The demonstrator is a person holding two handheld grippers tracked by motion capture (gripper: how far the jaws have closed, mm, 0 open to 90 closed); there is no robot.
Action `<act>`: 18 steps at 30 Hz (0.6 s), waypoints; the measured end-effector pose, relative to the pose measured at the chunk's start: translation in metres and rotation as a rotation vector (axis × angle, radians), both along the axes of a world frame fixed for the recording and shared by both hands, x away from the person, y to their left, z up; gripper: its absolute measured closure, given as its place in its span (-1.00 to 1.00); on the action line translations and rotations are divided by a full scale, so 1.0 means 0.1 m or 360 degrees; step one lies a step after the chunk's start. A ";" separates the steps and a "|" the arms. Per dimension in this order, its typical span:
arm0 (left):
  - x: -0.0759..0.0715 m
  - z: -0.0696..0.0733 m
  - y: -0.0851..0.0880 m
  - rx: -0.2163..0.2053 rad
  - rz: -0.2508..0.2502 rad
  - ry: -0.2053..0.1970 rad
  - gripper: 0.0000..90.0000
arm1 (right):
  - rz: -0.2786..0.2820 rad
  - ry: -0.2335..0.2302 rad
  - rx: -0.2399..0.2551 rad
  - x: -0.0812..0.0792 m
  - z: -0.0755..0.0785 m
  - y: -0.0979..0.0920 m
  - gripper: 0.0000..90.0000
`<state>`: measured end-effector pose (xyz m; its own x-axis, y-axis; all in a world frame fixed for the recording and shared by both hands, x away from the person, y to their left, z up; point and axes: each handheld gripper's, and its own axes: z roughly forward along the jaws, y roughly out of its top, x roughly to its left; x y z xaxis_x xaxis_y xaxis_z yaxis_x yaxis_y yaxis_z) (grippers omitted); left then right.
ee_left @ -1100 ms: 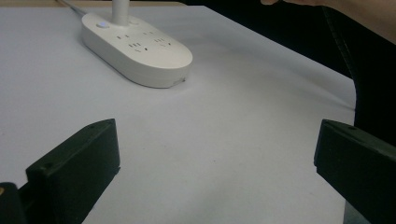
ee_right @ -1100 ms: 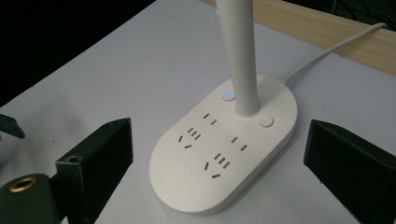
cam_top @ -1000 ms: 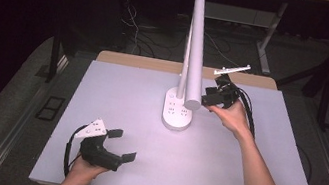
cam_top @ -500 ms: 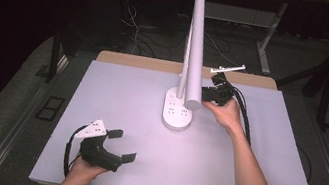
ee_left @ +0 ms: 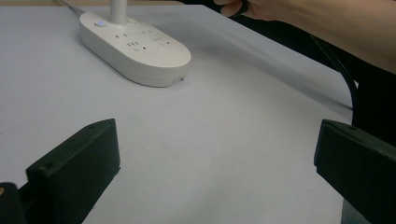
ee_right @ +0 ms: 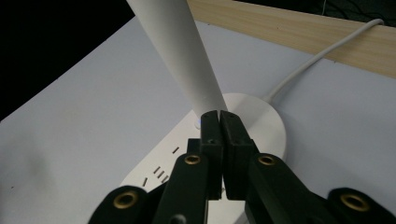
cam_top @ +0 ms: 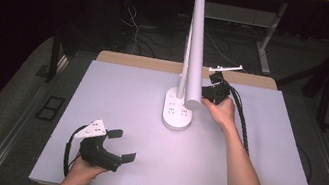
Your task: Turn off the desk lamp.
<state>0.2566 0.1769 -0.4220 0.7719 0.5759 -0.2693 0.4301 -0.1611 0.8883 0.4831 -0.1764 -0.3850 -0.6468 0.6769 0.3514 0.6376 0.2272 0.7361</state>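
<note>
Two black two-jaw grippers are at work over a pale lilac-grey surface (cam_top: 239, 176) with a light wooden strip (ee_right: 299, 32) along its far edge. The right gripper (cam_top: 211, 91) is held near the far middle of the surface, just beside the white desk lamp (cam_top: 194, 52), whose oval white plastic base (cam_top: 177, 112) carries rows of socket slots and rests flat on the surface. In the right gripper view the right gripper (ee_right: 219, 115) has its jaws pressed together with nothing between them; they have just been closing. Their tips sit right at the foot of the lamp's white tapering stem (ee_right: 180, 51), above the round end of the base (ee_right: 261, 126); whether they touch the base cannot be told. A white cable (ee_right: 322, 53) runs from that round end toward the wooden strip. In the high view the lamp's long white tubular head (cam_top: 197, 52) reaches toward the camera and covers part of the right gripper. The left gripper (cam_top: 118, 144) rests low at the near left corner of the surface, well apart from the lamp, its jaws spread wide and empty. In the left gripper view, bare surface lies between its jaws, with the lamp base (ee_left: 135, 49) farther off and the person's right forearm (ee_left: 327, 23) crossing the upper right.
</note>
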 end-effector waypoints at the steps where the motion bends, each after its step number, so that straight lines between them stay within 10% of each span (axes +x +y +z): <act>1: 0.00 0.00 0.00 -0.0001 -0.0002 0.0001 -1.00 | 0.0000 0.0002 0.0007 0.01 -0.02 0.00 1.00; 18: 0.00 0.00 0.00 0.0000 -0.0010 0.0001 -1.00 | -0.0093 0.0094 0.0027 0.15 -0.26 0.00 1.00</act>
